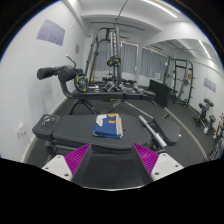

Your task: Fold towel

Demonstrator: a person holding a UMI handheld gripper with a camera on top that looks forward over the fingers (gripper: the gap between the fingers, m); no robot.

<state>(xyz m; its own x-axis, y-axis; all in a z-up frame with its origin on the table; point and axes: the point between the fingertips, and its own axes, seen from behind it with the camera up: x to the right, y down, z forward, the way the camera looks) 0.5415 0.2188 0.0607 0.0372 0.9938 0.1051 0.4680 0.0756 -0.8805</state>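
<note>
A folded blue towel with white and yellow markings lies on a dark padded bench surface, beyond my fingers. My gripper is open and empty, with its magenta pads spread wide at either side of the bench. The towel is well ahead of the fingertips and nothing stands between them.
This is a gym room. A grey weight bench stands at the left, a cable machine frame rises behind the towel, and a black rack with dumbbells stands at the right. Grey floor lies around.
</note>
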